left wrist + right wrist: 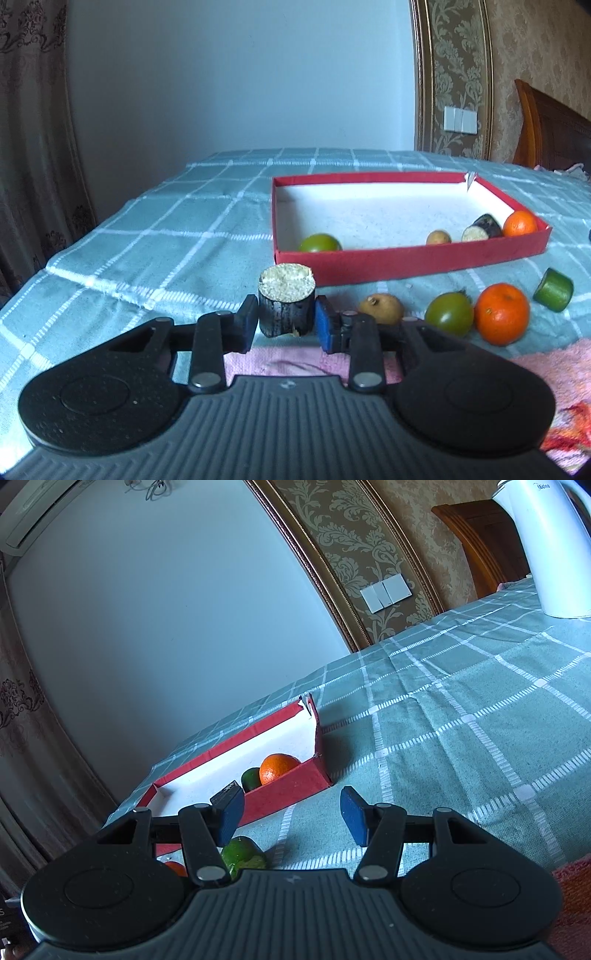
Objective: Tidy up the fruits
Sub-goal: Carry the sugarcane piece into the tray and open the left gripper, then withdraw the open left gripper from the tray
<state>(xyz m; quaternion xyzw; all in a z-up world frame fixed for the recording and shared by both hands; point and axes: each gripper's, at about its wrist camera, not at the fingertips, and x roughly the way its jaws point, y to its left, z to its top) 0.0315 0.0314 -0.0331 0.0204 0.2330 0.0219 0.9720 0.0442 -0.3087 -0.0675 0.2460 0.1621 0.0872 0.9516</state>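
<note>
Dark sugarcane chunk upright on checked cloth, near red box, clamped between left gripper pads. Right of it: small potato, green citrus, orange. Right gripper fingers apart, holding nothing, above cloth beside box.
</note>
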